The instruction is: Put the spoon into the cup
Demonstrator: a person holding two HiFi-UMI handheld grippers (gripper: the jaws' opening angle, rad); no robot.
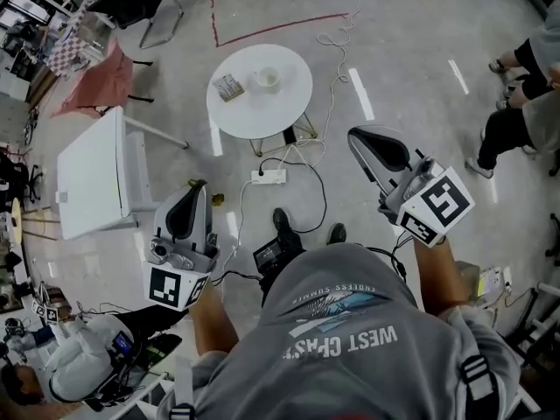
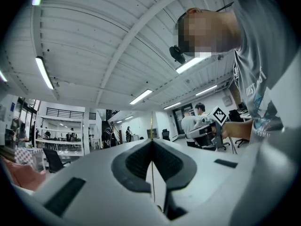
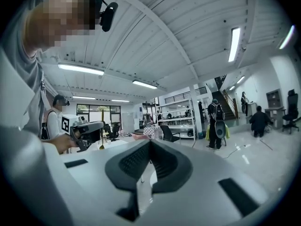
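Gold spoon stands upright, pinched edge-on in the clenched left gripper. The right gripper is closed on nothing, its jaws meeting at the tips. Well ahead of both grippers stands a round white counter, where the white cup sits beside a small box.

the cup stands on the round table, a small box just left of it; on the floor between that table and the person's shoes lies a power strip; the left gripper, spoon upright in its jaws, is left of the strip, the right gripper right of it
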